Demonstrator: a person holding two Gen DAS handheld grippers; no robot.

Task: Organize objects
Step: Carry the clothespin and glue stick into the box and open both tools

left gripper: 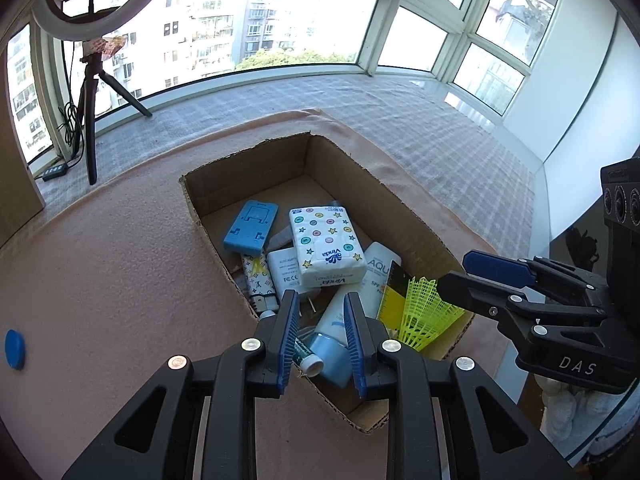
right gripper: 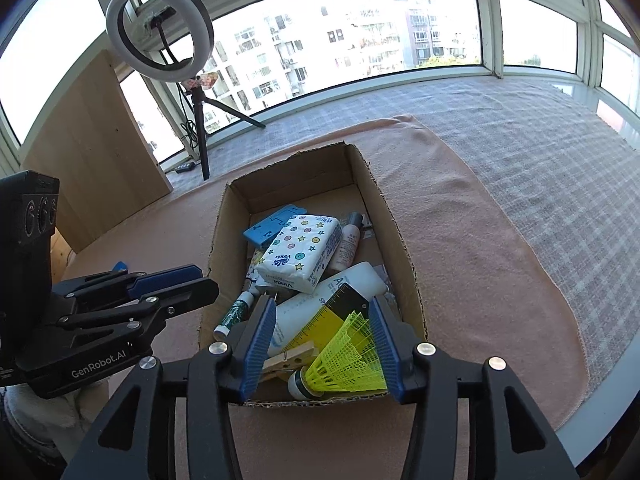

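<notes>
Sunlit windows with apartment blocks beyond curve across the top of both views, above a pink cloth covering the surface (left gripper: 100, 264). At frame centre sits an open cardboard box (right gripper: 400, 240) holding the gathered things: a tissue pack (right gripper: 300, 256) with stars and dots on top, a blue phone stand (left gripper: 250, 227) behind it, a white tube (right gripper: 320, 304), a yellow-and-black ruler (right gripper: 328, 320) and a wooden clothespin (right gripper: 288, 360).

Low in the right wrist view, a yellow shuttlecock (right gripper: 344, 364) lies in the box's near corner between the spread fingers of the right tool (right gripper: 322, 348), which do not press on it. The left tool (left gripper: 322, 338) hangs over the box's near edge, its fingers slightly apart and empty.

A ring light on a tripod (right gripper: 160, 28) stands at upper left. A blue cap (left gripper: 15, 349) lies on the cloth at far left.
</notes>
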